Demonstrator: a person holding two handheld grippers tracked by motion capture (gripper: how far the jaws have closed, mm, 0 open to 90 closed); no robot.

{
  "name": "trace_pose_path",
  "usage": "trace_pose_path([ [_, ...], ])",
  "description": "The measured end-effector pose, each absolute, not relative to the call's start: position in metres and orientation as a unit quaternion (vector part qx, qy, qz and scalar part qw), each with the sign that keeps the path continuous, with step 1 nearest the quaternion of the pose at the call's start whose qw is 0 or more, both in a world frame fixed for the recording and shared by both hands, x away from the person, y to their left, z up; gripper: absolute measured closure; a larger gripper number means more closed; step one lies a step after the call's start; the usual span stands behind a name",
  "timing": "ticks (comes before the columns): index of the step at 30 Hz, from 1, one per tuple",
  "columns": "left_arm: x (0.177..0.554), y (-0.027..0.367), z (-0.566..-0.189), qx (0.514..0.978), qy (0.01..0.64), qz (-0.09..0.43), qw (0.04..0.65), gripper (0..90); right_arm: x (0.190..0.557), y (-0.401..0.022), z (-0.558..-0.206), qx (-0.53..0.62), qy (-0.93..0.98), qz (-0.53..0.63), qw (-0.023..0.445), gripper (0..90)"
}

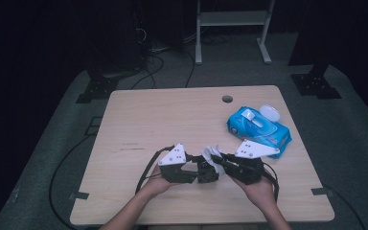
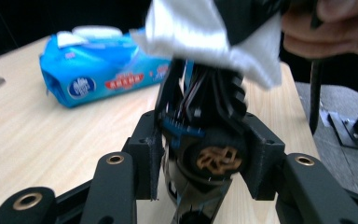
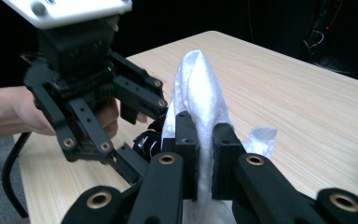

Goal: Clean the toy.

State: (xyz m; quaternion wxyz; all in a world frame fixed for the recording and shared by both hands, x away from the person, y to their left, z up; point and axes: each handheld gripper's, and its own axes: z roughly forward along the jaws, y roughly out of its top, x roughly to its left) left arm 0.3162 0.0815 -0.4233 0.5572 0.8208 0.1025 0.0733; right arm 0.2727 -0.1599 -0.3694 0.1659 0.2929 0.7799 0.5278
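My right gripper [image 3: 205,154] is shut on a white wet wipe [image 3: 196,84], whose folded end stands up above the jaws. In the high view both grippers meet near the table's front edge, with the wipe [image 1: 212,152] between them. My left gripper [image 2: 205,154] is shut on a small black device [image 2: 209,140] with a blue part and a brass-coloured round piece on its near end. The wipe [image 2: 191,28] hangs over the far end of that device. The right gripper view shows the left gripper [image 3: 140,126] close by, holding the device [image 3: 147,140] against the wipe.
A blue pack of wet wipes [image 1: 258,127] with a white flip lid lies at the right of the wooden table [image 1: 172,120]. A small round hole [image 1: 227,99] sits near the table's far edge. Cables trail from both grippers toward the front edge.
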Motion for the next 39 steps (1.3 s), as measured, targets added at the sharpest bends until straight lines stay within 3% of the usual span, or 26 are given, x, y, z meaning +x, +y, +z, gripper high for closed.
trace_pose_path([
  [12,0.31,0.077,-0.425,0.823,0.087,0.103,0.551,60.1,0.267,-0.147,-0.363,0.266,0.793,0.52,0.174,83.6],
  [20,0.308,0.075,-0.425,0.822,0.083,0.108,0.554,60.1,0.273,-0.164,-0.365,0.296,0.784,0.517,0.177,83.6],
  [27,0.3,0.069,-0.424,0.824,0.065,0.129,0.547,60.1,0.263,-0.138,-0.357,0.259,0.808,0.496,0.184,83.6],
  [32,0.299,0.068,-0.424,0.823,0.064,0.129,0.55,60.1,0.265,-0.147,-0.355,0.279,0.801,0.491,0.202,83.7],
  [39,0.298,0.068,-0.424,0.822,0.062,0.13,0.55,60.1,0.262,-0.133,-0.359,0.26,0.814,0.484,0.19,83.6],
])
